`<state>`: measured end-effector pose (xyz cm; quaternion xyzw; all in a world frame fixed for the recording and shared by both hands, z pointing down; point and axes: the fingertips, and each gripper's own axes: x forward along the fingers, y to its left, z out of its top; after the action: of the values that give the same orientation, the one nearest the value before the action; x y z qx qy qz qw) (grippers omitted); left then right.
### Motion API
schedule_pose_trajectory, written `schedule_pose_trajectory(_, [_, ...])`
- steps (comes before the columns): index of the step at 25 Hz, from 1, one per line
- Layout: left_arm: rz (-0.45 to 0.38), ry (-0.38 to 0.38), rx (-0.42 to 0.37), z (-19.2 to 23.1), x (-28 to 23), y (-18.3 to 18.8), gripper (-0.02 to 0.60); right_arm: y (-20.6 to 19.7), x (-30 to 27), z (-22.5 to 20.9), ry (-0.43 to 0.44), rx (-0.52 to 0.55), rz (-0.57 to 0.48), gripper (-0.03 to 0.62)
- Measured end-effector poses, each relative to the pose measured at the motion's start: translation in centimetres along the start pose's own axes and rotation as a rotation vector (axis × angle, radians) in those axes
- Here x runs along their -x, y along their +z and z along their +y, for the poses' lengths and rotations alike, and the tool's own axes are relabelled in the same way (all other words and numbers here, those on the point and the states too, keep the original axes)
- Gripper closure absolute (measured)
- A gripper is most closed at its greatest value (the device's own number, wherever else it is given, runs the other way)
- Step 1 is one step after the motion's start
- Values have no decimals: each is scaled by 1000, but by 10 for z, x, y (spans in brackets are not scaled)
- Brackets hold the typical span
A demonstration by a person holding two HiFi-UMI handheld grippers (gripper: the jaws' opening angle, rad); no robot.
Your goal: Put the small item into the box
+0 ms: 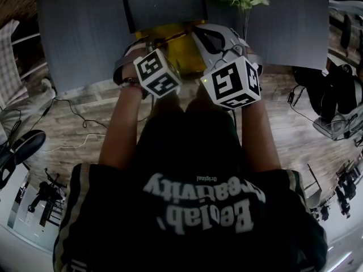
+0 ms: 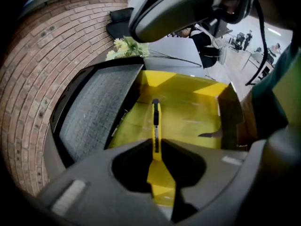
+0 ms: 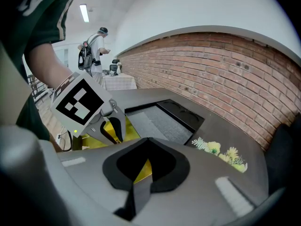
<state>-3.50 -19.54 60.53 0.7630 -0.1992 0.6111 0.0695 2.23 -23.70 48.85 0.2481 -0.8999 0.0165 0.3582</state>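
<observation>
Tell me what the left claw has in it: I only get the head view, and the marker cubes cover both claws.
Observer: The left claw is shut on a slim yellow plastic utility knife with a black slider.
Operator: Is it over the target?
Observer: Yes. The left gripper view shows the knife pointing into the open yellow cardboard box, not yet released.
Operator: And the other side?
Observer: The right claw has its jaws together in the right gripper view, and I see nothing gripped between them.
</observation>
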Motion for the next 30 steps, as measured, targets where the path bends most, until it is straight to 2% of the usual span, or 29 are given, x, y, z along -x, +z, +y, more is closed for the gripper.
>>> schedule_pose_trajectory(6, [9,-34,16,0,2,0,520,2,0,-1,1,4,1,588])
schedule_pose_trajectory(30, [-8,-28,40,0,4,1,504,3,4,-2,5,27,-2,588])
